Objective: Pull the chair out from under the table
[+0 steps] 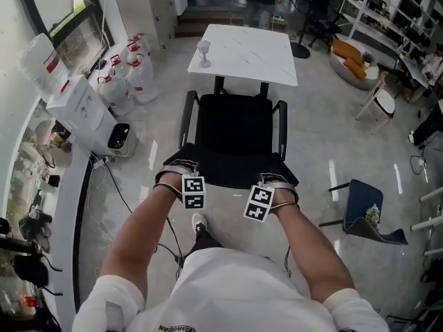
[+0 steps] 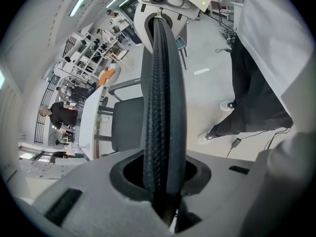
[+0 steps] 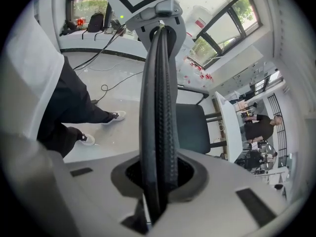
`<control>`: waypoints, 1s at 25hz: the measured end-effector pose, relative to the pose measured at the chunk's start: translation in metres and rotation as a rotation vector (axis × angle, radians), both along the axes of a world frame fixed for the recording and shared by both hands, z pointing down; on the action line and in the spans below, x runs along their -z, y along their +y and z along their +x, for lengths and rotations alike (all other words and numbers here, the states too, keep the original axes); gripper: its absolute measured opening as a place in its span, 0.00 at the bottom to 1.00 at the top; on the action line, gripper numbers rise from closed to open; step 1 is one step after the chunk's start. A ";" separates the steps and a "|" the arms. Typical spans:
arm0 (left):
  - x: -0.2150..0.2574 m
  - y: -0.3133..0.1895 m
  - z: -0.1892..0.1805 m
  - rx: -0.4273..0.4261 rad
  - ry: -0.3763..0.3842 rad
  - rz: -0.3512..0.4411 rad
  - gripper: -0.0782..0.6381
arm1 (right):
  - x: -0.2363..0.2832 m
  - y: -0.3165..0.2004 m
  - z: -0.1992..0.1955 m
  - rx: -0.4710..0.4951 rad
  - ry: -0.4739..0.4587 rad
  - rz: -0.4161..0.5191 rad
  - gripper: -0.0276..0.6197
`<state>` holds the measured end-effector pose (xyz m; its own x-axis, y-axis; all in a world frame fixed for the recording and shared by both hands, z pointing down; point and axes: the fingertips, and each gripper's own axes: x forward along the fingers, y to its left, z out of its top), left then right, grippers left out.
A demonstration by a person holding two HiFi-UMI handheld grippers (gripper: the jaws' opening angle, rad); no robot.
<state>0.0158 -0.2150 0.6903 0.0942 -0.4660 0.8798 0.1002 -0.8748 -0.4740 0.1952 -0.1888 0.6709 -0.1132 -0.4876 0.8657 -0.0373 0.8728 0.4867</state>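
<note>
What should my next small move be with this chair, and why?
Probably draw the chair straight back toward you, both grippers together. The left gripper and right gripper are each clamped on its backrest, and its front edge sits right at the near edge of the table, so it looks barely clear.

place: looking like an open-plan lab/office workspace
storage: shelving racks [image 1: 387, 12] lining the far right side, loaded with gear
bench: curved counter [image 1: 62, 254] running under the windows [image 1: 69, 26], carrying cluttered equipment
floor: cables [image 1: 118, 192] trailing loose
furniture: black chair [image 1: 234, 126] sitting by a white table [image 1: 243, 52]
stock: white cartons [image 1: 83, 113] and bags [image 1: 131, 75] piling up
</note>
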 end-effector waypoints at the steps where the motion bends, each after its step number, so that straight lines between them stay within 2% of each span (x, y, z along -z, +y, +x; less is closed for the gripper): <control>1: -0.001 0.007 0.000 0.004 0.001 0.000 0.23 | -0.001 0.007 0.000 -0.001 -0.003 -0.005 0.13; 11: -0.005 0.075 0.008 0.028 0.003 0.003 0.23 | -0.003 0.072 0.008 0.008 -0.015 -0.012 0.14; 25: -0.011 0.145 0.008 0.068 0.013 -0.047 0.26 | -0.007 0.136 0.008 0.005 -0.026 -0.035 0.16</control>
